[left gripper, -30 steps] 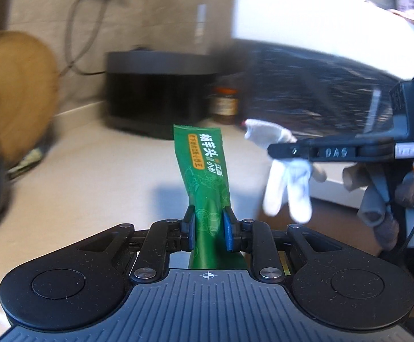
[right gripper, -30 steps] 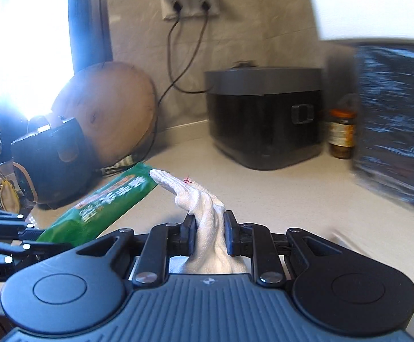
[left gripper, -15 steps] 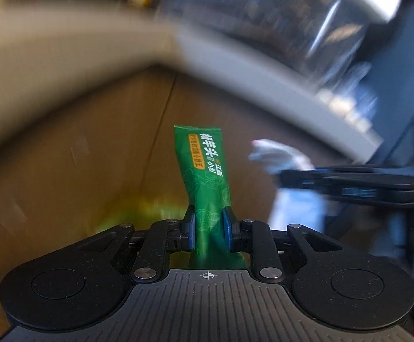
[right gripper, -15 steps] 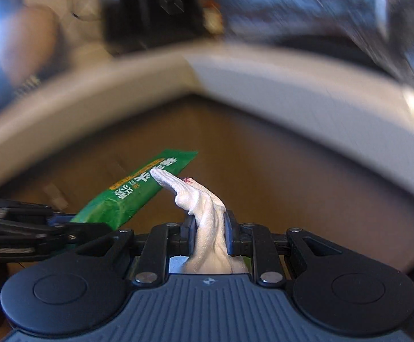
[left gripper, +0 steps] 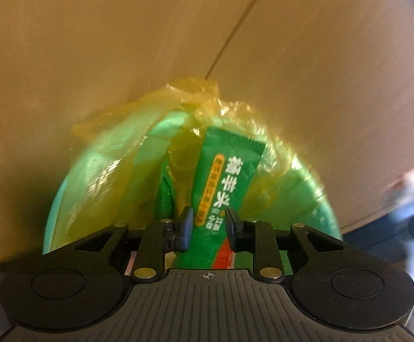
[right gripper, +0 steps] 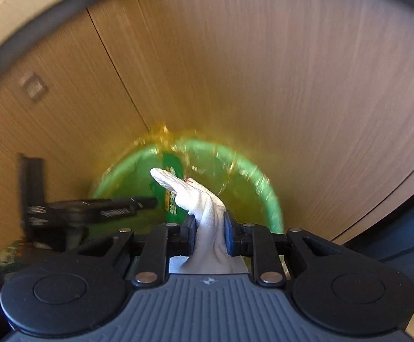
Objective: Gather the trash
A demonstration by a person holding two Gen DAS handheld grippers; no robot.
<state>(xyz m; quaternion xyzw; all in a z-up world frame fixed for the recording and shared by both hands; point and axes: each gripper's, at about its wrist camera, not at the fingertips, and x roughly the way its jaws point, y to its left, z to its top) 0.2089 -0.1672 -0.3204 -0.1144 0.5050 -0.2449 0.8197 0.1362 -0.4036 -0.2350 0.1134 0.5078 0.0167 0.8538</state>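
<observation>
Warm, fairly dim light fills both fisheye views, with glints on the yellow bin liner (left gripper: 138, 142), motion blur smearing the wooden cabinet fronts (right gripper: 292, 85), and strong curving toward the edges.

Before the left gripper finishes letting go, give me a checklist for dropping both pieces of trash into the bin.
1. Green bin below the left gripper: ok.
2. Yellow bin liner open at the top: ok, though crumpled at the rim.
3. Green snack wrapper freed: not ok yet. The jaws are opening, a gap shows beside one pad, and the wrapper sits between them.
4. Wrapper aimed into the liner: ok, its tip points into the opening.
5. White cotton glove secure in the right gripper: ok, pads pinch it.
6. Glove over the bin: ok; bin rim lies beyond it.
</observation>
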